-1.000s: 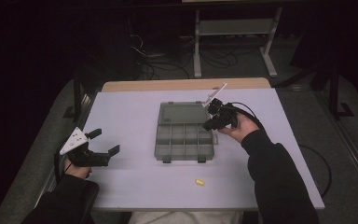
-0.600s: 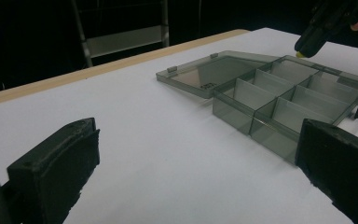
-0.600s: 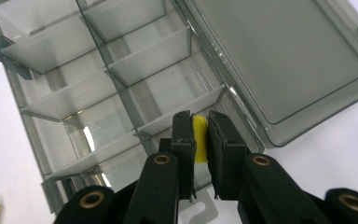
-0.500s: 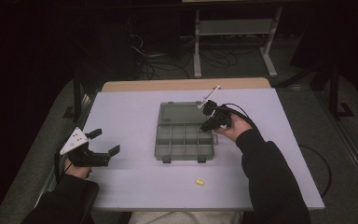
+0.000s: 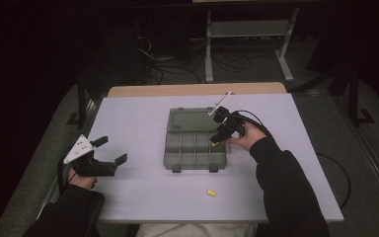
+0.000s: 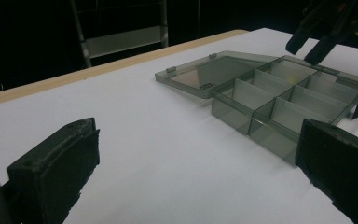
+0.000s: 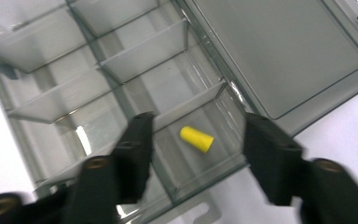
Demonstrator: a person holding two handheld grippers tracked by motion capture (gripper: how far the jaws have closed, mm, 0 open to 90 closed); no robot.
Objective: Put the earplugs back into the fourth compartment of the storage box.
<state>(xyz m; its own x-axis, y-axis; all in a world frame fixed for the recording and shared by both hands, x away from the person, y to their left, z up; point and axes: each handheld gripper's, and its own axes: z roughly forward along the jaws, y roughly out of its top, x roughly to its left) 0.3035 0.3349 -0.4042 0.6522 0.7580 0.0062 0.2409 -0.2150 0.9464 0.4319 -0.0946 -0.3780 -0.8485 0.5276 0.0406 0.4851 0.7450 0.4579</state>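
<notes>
Your right gripper (image 7: pixel 193 154) hangs just above the organiser box (image 5: pixel 196 145), jaws spread apart and empty, with a yellow plug (image 7: pixel 196 139) lying loose on the floor of the compartment directly below them. From the high view that compartment sits at the box's right end, in the row next to the hinge; the lid (image 5: pixel 191 120) lies folded flat toward the far edge of the table (image 5: pixel 138 118).

The plug looks delivered, so the step in hand is probably the exit. Lift straight up before you swing away — the divider walls stand close on either side of the jaws, and a sideways drag could nudge the light box.

A second yellow plug (image 5: pixel 210 192) waits on the bare table near the front edge, well apart from the box. Come down on it with the jaws wide and square across its length, since it may roll.

Your left gripper (image 5: pixel 96 159) rests near the left edge, jaws open, holding nothing — leave it parked, or use it to steady the box.
</notes>
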